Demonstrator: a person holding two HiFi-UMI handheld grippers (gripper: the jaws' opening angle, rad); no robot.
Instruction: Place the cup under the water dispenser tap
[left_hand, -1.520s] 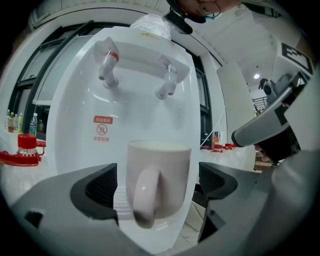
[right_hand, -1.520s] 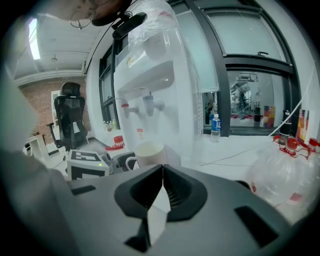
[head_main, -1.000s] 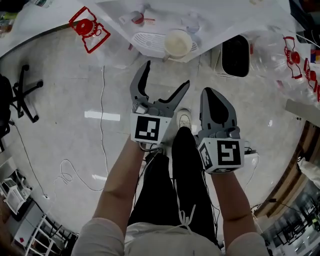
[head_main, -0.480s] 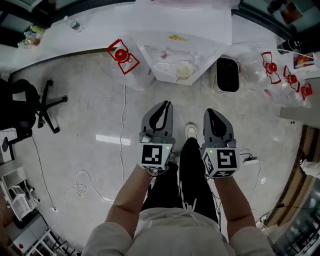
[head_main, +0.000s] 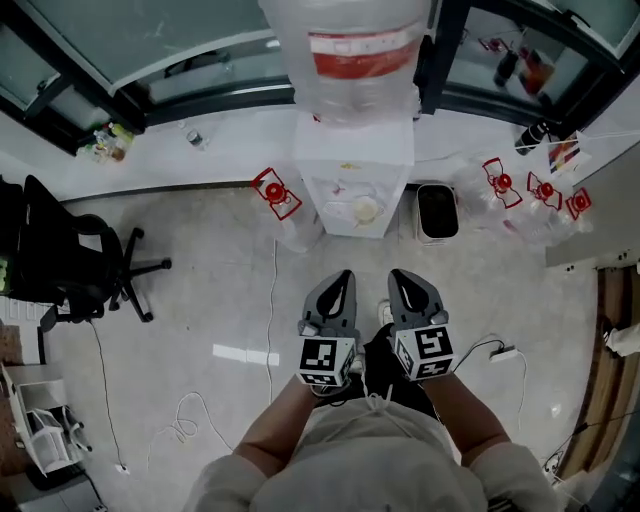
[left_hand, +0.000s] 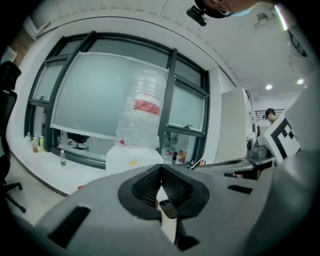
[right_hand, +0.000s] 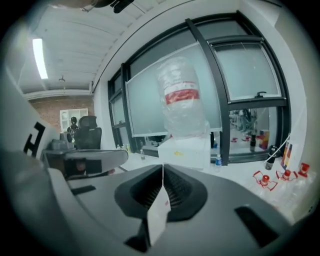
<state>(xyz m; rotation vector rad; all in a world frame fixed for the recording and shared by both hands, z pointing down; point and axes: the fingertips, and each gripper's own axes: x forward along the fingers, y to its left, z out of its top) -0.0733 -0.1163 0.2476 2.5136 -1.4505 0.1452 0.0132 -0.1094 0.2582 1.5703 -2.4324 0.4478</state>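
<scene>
The pale cup (head_main: 366, 209) stands on the drip tray in the recess of the white water dispenser (head_main: 352, 165), under its big clear bottle (head_main: 348, 55). Neither gripper touches it. My left gripper (head_main: 341, 277) and right gripper (head_main: 399, 276) are held side by side close to my body, well back from the dispenser, both shut and empty. In the left gripper view the jaws (left_hand: 160, 170) meet with nothing between them, and the bottle (left_hand: 143, 114) shows beyond. The right gripper view shows the same: shut jaws (right_hand: 162, 169) and the bottle (right_hand: 182, 102) ahead.
A black bin (head_main: 438, 211) stands right of the dispenser. Empty red-capped jugs lie at its left (head_main: 276, 194) and far right (head_main: 530, 190). A black office chair (head_main: 75, 265) is at the left. Cables (head_main: 272, 300) trail over the floor, and a power strip (head_main: 503, 353) lies at the right.
Both grippers have risen and drawn back from the dispenser. The left jaws went from wide open to shut. The cup stays on the drip tray.
</scene>
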